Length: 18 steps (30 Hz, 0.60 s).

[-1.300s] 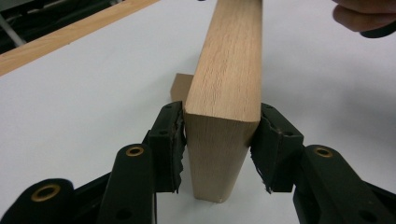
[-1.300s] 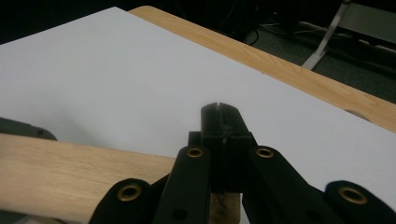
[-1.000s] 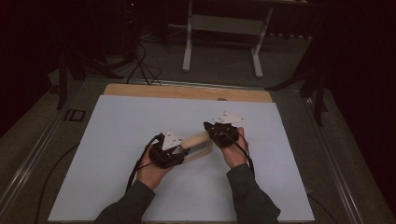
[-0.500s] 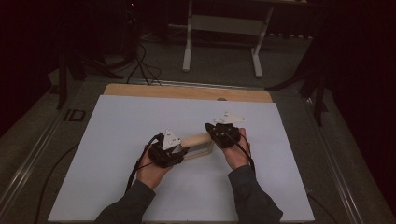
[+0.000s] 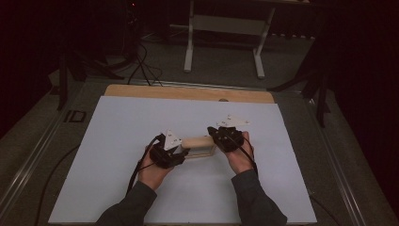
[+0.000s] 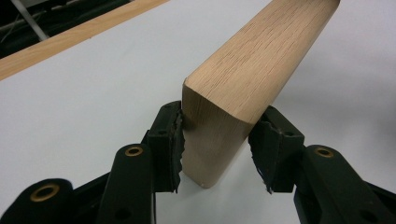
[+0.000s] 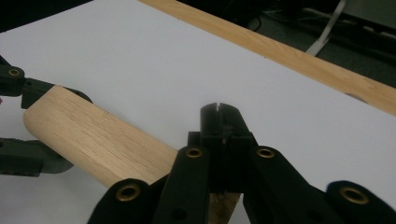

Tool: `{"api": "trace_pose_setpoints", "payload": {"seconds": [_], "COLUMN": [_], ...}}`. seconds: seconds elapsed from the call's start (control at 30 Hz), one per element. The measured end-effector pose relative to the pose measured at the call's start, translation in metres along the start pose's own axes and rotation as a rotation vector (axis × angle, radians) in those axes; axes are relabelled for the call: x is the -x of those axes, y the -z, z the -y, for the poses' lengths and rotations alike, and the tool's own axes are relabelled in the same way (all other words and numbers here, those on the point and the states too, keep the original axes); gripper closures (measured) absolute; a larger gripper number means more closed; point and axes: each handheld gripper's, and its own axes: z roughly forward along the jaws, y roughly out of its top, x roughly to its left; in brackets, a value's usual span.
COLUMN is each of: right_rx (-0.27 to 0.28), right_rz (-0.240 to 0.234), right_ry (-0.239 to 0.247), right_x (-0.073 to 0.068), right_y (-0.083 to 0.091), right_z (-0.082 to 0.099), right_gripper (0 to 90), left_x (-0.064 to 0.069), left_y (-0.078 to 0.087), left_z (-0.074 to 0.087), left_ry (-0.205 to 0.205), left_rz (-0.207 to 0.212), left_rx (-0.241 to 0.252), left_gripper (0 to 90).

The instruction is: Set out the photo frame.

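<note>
Nothing has shifted: block (image 5: pixel 197 142) lies lengthwise between both hands on the counter (image 5: pixel 117 122). Left tongs (image 6: pixel 215 149) clamp its near end; right tongs (image 7: pixel 219 126) are together, over the opposite end.

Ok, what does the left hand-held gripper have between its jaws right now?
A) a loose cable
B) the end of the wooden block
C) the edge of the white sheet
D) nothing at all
B: in the left gripper view the left hand-held gripper has a jaw on either side of the end of the wooden block, the pads against its sides.
</note>
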Motion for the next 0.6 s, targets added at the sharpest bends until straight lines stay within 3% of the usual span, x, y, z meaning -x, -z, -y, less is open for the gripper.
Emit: {"api": "trace_pose_setpoints", "payload": {"seconds": [0.4,0.6], "right_rx": [0.096,0.108], "right_rz": [-0.061,-0.125], "right_ry": [0.008,0.013], "right_x": [0.01,0.012], "right_y": [0.024,0.03], "right_z": [0.008,0.02], "right_gripper": [57.9,42.2], "left_x": [-0.001,-0.002], "left_y": [0.0,0.0], "left_z": [0.0,0.0], "left_ry": [0.005,0.007], "left_rz": [0.001,-0.001], "left_rx": [0.0,-0.001], "left_gripper": [55.1,55.3]}}
